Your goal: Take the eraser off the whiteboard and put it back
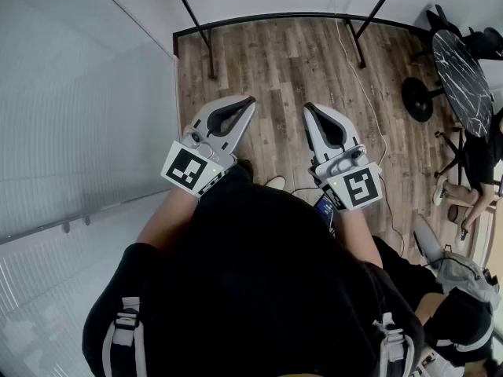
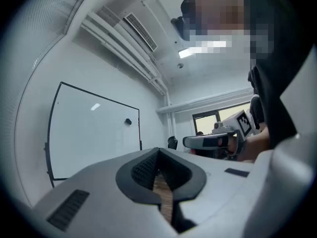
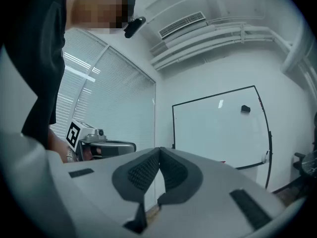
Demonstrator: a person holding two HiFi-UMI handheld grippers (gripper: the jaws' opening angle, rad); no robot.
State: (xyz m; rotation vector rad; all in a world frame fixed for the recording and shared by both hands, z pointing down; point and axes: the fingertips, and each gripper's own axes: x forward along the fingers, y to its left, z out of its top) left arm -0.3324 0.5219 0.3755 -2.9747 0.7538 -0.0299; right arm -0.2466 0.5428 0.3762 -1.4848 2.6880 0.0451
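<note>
Standing off from the whiteboard, left gripper and right gripper both closed, empty.
Eraser sits high by the board's right edge, well ahead and above; right gripper judged nearer.

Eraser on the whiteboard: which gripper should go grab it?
Probably the right gripper. The eraser sits near the whiteboard's right edge, on that gripper's side. Both it and the left gripper are shut, empty and similarly far away, so it's close.
</note>
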